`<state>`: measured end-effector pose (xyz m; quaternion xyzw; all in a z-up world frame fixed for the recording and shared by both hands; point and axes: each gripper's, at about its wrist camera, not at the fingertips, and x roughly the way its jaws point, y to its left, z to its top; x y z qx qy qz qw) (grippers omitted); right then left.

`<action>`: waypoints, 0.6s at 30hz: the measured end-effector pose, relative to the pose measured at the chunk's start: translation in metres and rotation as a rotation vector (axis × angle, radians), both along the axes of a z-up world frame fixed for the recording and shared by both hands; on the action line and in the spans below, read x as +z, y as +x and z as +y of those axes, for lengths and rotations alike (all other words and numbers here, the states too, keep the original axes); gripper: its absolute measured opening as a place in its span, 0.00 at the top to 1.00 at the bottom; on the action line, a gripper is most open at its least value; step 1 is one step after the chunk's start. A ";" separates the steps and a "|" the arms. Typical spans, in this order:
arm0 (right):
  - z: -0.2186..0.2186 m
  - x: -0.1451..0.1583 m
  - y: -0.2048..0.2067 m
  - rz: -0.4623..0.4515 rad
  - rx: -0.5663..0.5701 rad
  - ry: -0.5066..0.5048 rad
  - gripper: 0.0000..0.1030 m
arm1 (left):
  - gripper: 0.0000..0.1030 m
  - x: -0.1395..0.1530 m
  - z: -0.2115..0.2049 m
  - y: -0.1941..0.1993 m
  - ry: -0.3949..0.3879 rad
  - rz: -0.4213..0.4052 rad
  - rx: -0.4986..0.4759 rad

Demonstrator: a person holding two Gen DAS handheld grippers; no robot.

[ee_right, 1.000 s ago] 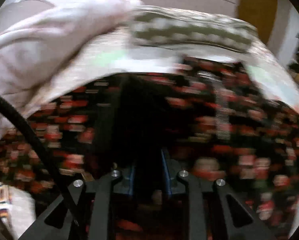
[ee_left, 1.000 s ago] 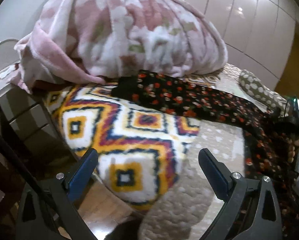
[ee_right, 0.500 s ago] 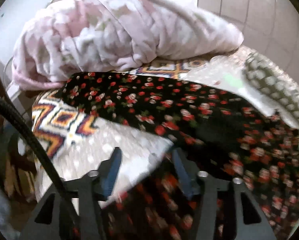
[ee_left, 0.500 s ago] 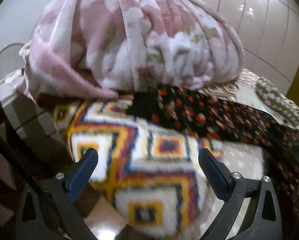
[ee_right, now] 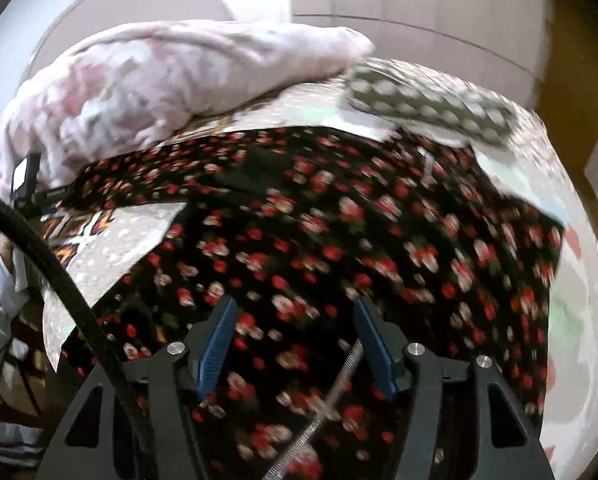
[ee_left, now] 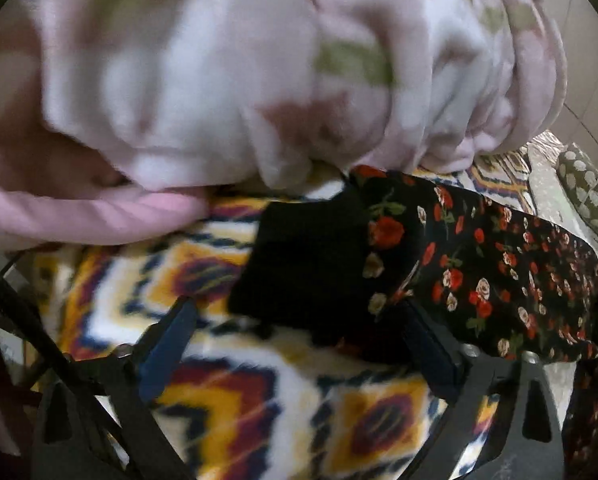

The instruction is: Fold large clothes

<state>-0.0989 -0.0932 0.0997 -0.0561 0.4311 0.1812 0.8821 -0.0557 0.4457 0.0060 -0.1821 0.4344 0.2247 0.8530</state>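
Our left gripper (ee_left: 295, 340) and right gripper (ee_right: 295, 344) both hang with jaws spread, pinching nothing. The floral dress (ee_right: 339, 240) lies flat on the bed — thin, limp, likely slippery (we'd pinch its black cuff (ee_left: 307, 264)). Beyond, a pink blanket (ee_left: 259, 72).

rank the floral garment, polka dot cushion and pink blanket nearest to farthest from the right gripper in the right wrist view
1. Floral garment: directly under and ahead of the right gripper, which is open.
2. Polka dot cushion: beyond the garment's far edge, to the right.
3. Pink blanket: heaped at the back left. Its near edge sits about level with the cushion, so these two are close to call.
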 end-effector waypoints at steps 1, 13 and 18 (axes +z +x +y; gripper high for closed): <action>-0.007 -0.002 -0.001 0.004 -0.020 0.006 0.36 | 0.46 -0.003 -0.002 0.005 0.010 0.024 -0.003; -0.075 0.004 -0.022 -0.049 -0.157 0.121 0.37 | 0.90 0.119 -0.130 0.034 0.210 -0.067 -0.205; -0.116 0.002 -0.042 -0.069 -0.208 0.172 0.36 | 0.90 0.179 -0.258 0.075 0.171 -0.152 -0.409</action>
